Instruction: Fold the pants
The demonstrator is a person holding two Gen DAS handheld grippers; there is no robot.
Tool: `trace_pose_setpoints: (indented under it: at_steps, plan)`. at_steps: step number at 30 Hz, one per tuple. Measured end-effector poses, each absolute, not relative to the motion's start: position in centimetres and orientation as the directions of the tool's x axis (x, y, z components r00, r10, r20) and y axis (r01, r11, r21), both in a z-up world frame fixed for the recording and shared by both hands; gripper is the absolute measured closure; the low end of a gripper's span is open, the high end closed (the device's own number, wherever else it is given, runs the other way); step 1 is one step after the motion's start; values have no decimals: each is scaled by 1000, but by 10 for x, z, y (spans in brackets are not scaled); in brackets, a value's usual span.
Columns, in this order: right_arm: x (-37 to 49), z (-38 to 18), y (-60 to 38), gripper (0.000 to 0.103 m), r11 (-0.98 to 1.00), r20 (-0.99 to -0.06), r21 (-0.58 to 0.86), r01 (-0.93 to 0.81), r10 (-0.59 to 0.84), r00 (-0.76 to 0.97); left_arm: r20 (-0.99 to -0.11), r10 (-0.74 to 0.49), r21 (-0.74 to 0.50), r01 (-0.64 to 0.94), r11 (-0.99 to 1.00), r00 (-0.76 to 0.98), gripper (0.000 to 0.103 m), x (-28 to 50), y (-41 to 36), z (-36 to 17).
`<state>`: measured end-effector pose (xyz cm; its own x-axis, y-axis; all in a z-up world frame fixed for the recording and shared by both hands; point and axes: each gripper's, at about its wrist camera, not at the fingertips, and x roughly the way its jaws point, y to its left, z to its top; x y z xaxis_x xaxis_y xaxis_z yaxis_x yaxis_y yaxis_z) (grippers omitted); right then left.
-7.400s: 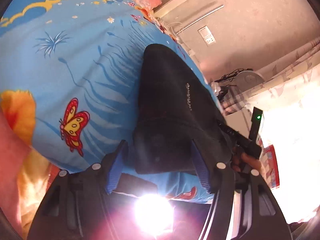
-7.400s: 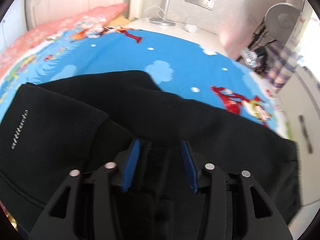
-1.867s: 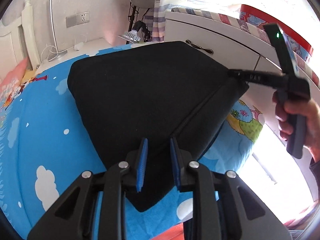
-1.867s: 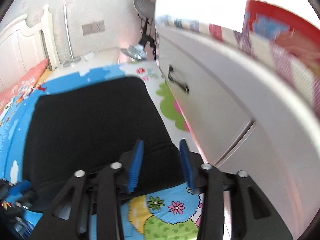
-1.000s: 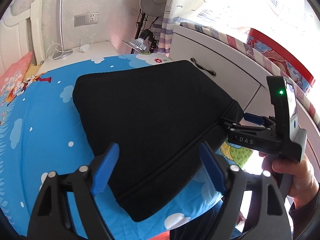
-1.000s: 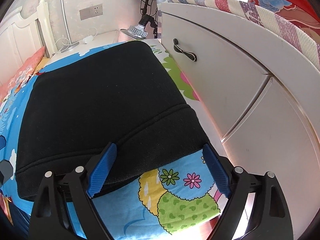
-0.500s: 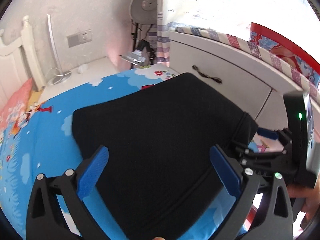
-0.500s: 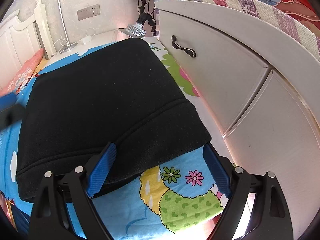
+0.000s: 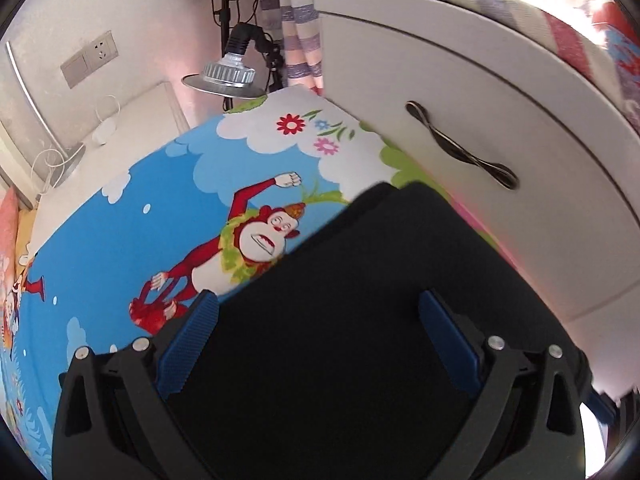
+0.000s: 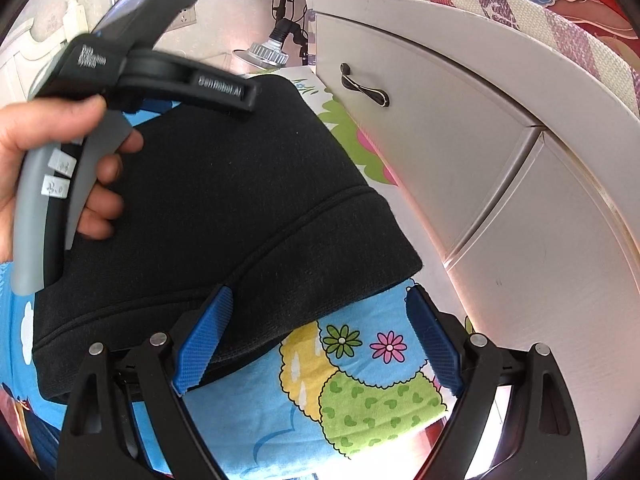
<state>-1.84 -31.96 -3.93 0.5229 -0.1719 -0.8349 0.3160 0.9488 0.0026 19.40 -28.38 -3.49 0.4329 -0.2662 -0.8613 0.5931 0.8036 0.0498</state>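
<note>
The black pants [image 10: 224, 208] lie folded into a thick rectangle on the cartoon-print bedsheet [image 10: 360, 392], near the bed's corner. My right gripper [image 10: 316, 336] is open and empty, at the near hem edge of the fold. My left gripper [image 9: 318, 344] is open and empty, hovering over the middle of the pants [image 9: 360, 320]. In the right wrist view the left gripper's handle [image 10: 132, 68], held by a hand, hangs above the pants.
A white cabinet with a dark drawer handle [image 9: 460, 148] stands close along the bed's right side. A lamp on a stand [image 9: 224, 76] and a white nightstand [image 9: 120, 120] are at the far end. The sheet's monkey print [image 9: 256, 240] lies beyond the pants.
Both grippers let go of the pants and opened wide. The left gripper has since swung forward over the folded pants and now looks toward the bed's far corner.
</note>
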Motion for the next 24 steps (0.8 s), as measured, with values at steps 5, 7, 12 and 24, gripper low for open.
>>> trace_pose_setpoints:
  at_steps: [5,7,12,24]
  plan:
    - [-22,-34,-320,19,942,-838,18,334,-168,519,-793,-280,74,542,837,541,2,172,-268,-5]
    - [-24,-33,-319,18,941,-840,21,338,-167,516,-773,-252,91,495,864,582,2,155,-250,8]
    - [-32,-19,-309,18,941,-838,30,338,-161,522,-745,-226,39,379,925,627,2,102,-171,24]
    - [7,-8,-293,18,944,-799,-130,302,-280,533,-776,-239,-85,279,956,584,2,23,-76,2]
